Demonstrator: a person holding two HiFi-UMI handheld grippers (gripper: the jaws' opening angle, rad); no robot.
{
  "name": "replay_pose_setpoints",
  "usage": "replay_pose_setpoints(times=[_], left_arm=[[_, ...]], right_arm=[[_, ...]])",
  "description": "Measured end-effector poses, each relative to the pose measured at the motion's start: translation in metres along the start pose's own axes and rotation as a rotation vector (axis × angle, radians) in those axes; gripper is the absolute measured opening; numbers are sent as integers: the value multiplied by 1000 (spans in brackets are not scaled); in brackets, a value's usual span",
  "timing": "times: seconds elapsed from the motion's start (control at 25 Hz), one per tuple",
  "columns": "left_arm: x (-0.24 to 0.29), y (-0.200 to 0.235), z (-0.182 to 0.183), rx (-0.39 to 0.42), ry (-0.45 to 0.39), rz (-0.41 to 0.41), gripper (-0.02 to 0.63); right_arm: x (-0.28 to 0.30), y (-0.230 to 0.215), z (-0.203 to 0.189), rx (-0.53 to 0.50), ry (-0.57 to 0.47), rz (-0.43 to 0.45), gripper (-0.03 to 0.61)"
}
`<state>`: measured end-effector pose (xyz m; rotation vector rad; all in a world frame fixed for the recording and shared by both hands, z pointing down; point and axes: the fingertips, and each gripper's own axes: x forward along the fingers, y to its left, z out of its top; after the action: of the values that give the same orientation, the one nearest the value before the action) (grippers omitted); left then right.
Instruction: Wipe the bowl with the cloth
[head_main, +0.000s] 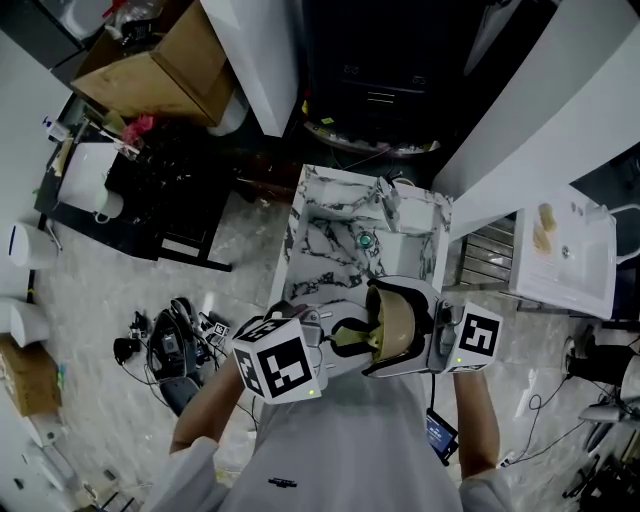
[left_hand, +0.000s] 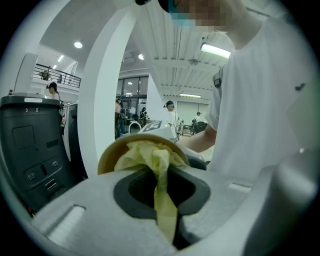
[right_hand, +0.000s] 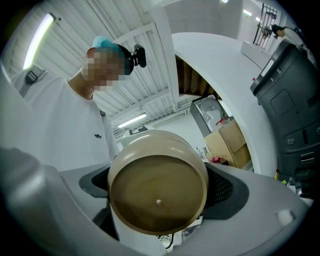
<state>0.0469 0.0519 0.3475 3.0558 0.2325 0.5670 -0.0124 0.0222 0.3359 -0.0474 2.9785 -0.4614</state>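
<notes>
Recorder: Bowl entry. You hold the tan bowl in the air over the near edge of the marble-patterned tabletop, close in front of your chest. It lies on its side, with its mouth turned toward your left.

Checker: Right gripper check. Your jaws are closed against the bowl from both sides, dark pads on its outer wall. Its round base faces that gripper's camera. You carry the bowl with this gripper alone; nothing else supports it.

Recorder: Cloth entry. It is pale yellow. Your left gripper has its jaws pressed together on a twisted strip of it, and the strip runs down through the dark gap between them. The loose end bunches out beyond the jaw tips.

Checker: Contact check. In the left gripper view, the bunch sits right at the bowl's mouth and covers part of the rim. In the head view, you have the cloth tucked into the opening, with the two grippers facing each other across the bowl. Whether the cloth presses on the inner wall cannot be told from either view.

Recorder: Surroundings. A cardboard box stands on the floor, well beyond the tabletop's far left corner.
</notes>
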Motion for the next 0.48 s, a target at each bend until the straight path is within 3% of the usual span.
replay_pose_setpoints(times=[0.24, 0.48], left_arm=[[-7, 16, 6, -30, -43, 63, 37], [-4, 27, -15, -46, 17, 130, 36]], right_arm=[[6, 2, -4, 9, 9, 1, 540], [9, 6, -3, -2, 13, 2, 540]])
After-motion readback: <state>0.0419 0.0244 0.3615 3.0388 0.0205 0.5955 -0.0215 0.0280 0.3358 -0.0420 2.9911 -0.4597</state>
